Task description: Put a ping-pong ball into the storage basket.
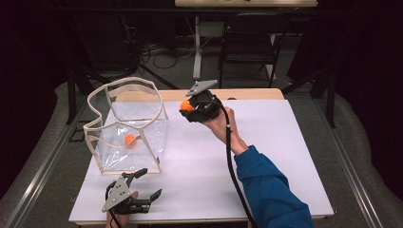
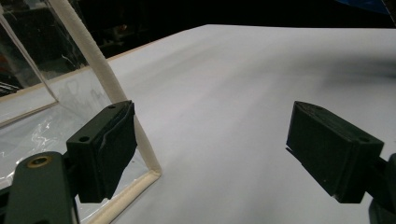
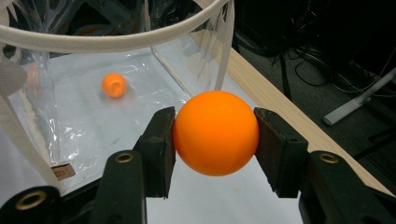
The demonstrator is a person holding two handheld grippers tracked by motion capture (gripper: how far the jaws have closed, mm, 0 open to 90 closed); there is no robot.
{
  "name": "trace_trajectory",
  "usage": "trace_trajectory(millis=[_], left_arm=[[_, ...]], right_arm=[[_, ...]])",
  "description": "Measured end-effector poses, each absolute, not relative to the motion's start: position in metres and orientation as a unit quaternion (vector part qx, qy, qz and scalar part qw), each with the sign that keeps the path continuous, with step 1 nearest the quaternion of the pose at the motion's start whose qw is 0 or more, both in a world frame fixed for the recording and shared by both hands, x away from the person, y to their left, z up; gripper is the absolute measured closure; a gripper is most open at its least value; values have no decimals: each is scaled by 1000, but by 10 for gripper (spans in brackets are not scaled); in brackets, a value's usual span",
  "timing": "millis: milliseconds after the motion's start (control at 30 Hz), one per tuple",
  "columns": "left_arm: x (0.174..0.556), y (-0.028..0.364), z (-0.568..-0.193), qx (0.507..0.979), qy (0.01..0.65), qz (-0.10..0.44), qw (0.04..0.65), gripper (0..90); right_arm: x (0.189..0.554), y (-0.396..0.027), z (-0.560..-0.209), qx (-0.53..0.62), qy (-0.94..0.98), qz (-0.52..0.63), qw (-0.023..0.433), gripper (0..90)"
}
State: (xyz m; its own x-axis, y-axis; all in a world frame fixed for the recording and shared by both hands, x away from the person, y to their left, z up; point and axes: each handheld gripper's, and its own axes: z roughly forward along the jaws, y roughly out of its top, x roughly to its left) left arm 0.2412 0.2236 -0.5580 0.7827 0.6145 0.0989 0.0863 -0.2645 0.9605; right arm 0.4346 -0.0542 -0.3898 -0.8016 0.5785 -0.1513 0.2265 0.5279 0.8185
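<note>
Surface and room, near to far. You work at a white tabletop (image 1: 266, 156) with a pale wooden edge along its far side. Grey floor surrounds it; beyond, at 12 o'clock, stand a dark chair (image 1: 249, 40) and a tangle of cables in a dim room.

Nearest you, at about 7 o'clock on the table, your left gripper (image 1: 142, 186) rests low with its jaws spread wide and nothing between them. In the left gripper view, one jaw sits just beside the near corner of the clear bag (image 2: 42, 93).

The clear bag (image 1: 142, 130), trimmed in cream piping, stands upright at 10 o'clock with its mouth open upward. A small orange ball (image 1: 129, 139) lies on its floor.

Farther off, near 12 o'clock, your right gripper (image 1: 187, 108) is raised above the table, just to the right of the bag's rim, pointing left toward the bag. Its jaws are clamped on a second orange ball (image 3: 215, 133), one pad on each side. The ball is round, so it has no long axis or heading.
</note>
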Motion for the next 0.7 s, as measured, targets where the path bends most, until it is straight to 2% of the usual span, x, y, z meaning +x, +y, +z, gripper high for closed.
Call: trace_trajectory(millis=[700], left_arm=[[241,223,-558,761,229,236,559,160]], right_arm=[[432,-46,-380,226,851,423,213,507]])
